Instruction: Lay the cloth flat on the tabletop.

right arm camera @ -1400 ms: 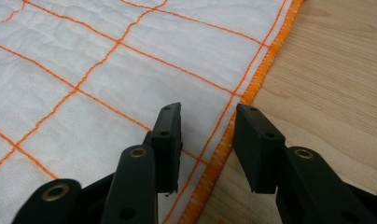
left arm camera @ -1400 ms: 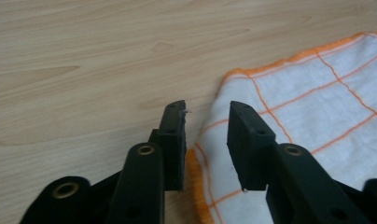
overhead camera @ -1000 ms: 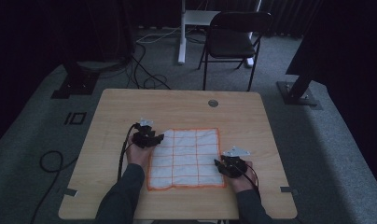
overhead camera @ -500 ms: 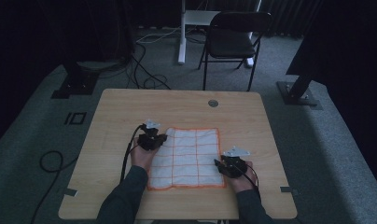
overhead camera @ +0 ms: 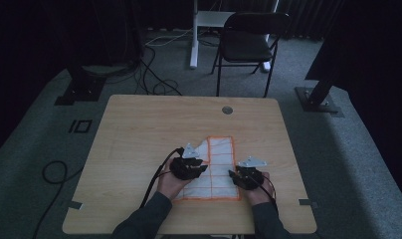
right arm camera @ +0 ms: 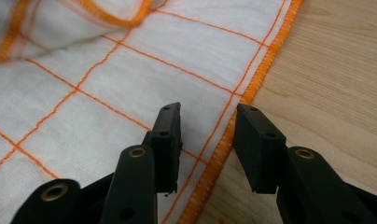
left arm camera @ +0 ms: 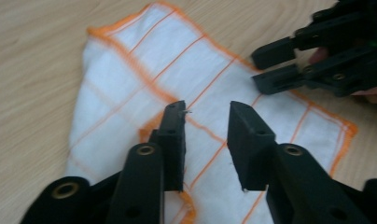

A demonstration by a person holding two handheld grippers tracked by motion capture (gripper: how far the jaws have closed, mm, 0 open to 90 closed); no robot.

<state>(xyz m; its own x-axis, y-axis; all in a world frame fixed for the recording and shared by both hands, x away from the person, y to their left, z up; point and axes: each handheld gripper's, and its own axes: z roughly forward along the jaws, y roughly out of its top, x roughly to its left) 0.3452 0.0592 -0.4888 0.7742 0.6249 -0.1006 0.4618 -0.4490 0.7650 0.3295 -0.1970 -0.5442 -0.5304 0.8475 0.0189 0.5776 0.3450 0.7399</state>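
Observation:
A white cloth [overhead camera: 216,169] with an orange grid and hem lies on the wooden table [overhead camera: 139,129], its left part folded over to the right. My left gripper [overhead camera: 203,168] hovers over the fold. Its jaws have just been opening, and in the left gripper view they [left arm camera: 205,116] stand apart above the cloth [left arm camera: 130,84] with nothing pinched between them. My right gripper [overhead camera: 232,175] rests at the cloth's near right side. Its open jaws [right arm camera: 209,119] straddle the orange hem of the cloth [right arm camera: 130,70]. The right gripper [left arm camera: 266,65] also appears in the left gripper view, upper right.
A round grommet [overhead camera: 227,110] sits near the table's far edge. A black folding chair [overhead camera: 249,45] and a white stand leg [overhead camera: 194,35] are behind the table, with cables [overhead camera: 154,84] and dark stand bases [overhead camera: 318,99] on the carpet. Bare wood surrounds the cloth.
The cloth lay flat and square; now its left part is folded over to the right. My left gripper moved right and nearer with it. The right gripper stayed put.

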